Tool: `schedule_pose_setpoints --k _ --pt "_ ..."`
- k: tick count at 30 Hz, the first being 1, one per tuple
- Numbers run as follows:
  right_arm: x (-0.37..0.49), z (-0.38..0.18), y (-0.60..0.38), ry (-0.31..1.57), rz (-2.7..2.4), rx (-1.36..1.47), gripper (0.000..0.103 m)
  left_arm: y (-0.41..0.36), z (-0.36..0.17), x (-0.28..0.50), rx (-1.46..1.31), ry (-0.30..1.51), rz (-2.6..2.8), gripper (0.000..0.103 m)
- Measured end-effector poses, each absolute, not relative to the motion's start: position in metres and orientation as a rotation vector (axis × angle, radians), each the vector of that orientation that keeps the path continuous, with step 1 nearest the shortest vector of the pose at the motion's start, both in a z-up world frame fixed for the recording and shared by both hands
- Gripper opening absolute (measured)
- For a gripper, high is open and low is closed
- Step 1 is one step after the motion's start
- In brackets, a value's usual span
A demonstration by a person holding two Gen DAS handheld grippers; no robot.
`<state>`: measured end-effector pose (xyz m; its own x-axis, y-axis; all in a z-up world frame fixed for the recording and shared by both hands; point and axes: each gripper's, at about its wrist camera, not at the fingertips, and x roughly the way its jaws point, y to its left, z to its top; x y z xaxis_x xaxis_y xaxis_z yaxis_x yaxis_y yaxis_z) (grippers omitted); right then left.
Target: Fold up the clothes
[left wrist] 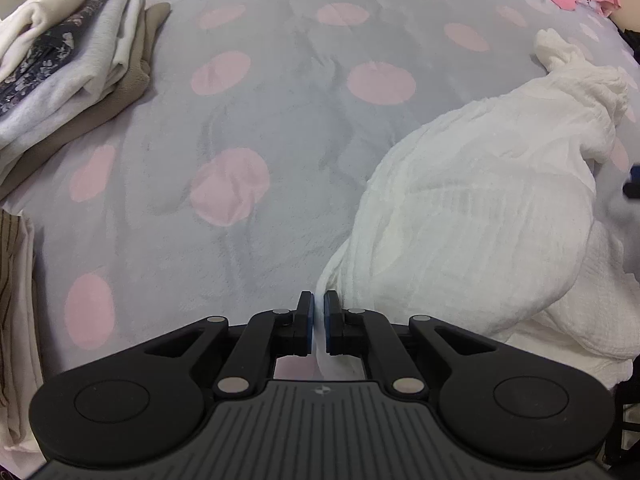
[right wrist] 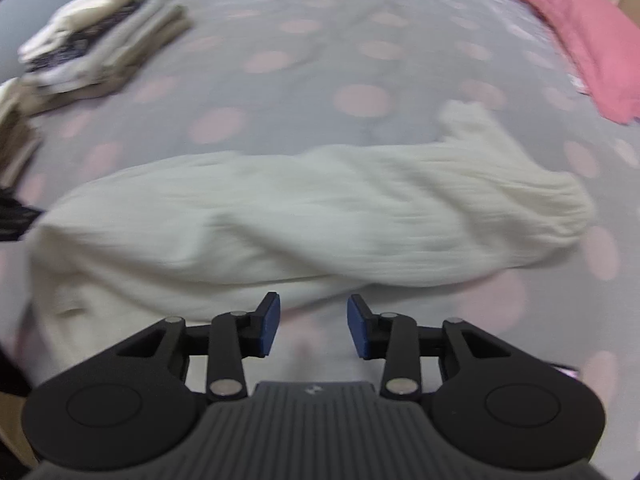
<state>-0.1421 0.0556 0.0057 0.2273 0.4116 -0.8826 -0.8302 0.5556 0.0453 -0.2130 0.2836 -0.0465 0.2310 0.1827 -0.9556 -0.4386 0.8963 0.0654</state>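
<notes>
A crinkled white garment (left wrist: 480, 208) lies bunched on the grey bed cover with pink dots (left wrist: 260, 120), at the right of the left wrist view. My left gripper (left wrist: 319, 312) is shut on a thin edge of this garment at its near left corner. In the right wrist view the same garment (right wrist: 300, 220) stretches across the middle, blurred by motion. My right gripper (right wrist: 313, 322) is open and empty, just in front of the garment's near edge, above the cover.
A stack of folded clothes (left wrist: 68, 64) sits at the far left of the bed; it also shows in the right wrist view (right wrist: 104, 36). A pink pillow (right wrist: 588, 40) lies at the far right. More fabric (left wrist: 16, 320) hangs at the left edge.
</notes>
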Motion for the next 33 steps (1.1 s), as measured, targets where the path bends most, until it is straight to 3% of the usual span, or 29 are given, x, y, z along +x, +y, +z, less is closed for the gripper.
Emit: schedule_pose_setpoints --k 5,7,12,14,16,19,25,33 --pt "-0.072 0.003 0.043 0.990 0.758 -0.466 0.058 0.284 -0.059 -0.209 -0.217 1.315 0.422 0.023" --pt "-0.051 -0.001 0.044 0.972 0.729 -0.459 0.075 0.286 -0.063 -0.209 -0.234 1.329 0.417 0.030" --pt "-0.020 -0.014 0.051 0.968 0.686 -0.441 0.077 0.283 -0.073 -0.208 -0.269 1.355 0.385 0.031" --pt "-0.017 -0.018 0.056 0.979 0.679 -0.442 0.070 0.280 -0.074 -0.207 -0.269 1.356 0.368 0.025" --pt "-0.014 -0.022 0.061 0.991 0.673 -0.443 0.021 0.278 -0.073 -0.206 -0.266 1.350 0.357 0.008" --pt "-0.009 -0.028 0.069 1.008 0.663 -0.444 0.003 0.278 -0.061 -0.207 -0.265 1.303 0.372 0.002" --pt "-0.014 0.007 0.053 0.909 0.601 -0.365 0.002 0.289 -0.009 -0.214 -0.248 1.084 0.486 0.002" --pt "-0.049 0.100 0.008 0.607 0.538 -0.236 0.002 0.303 0.084 -0.226 -0.238 0.778 0.585 0.001"
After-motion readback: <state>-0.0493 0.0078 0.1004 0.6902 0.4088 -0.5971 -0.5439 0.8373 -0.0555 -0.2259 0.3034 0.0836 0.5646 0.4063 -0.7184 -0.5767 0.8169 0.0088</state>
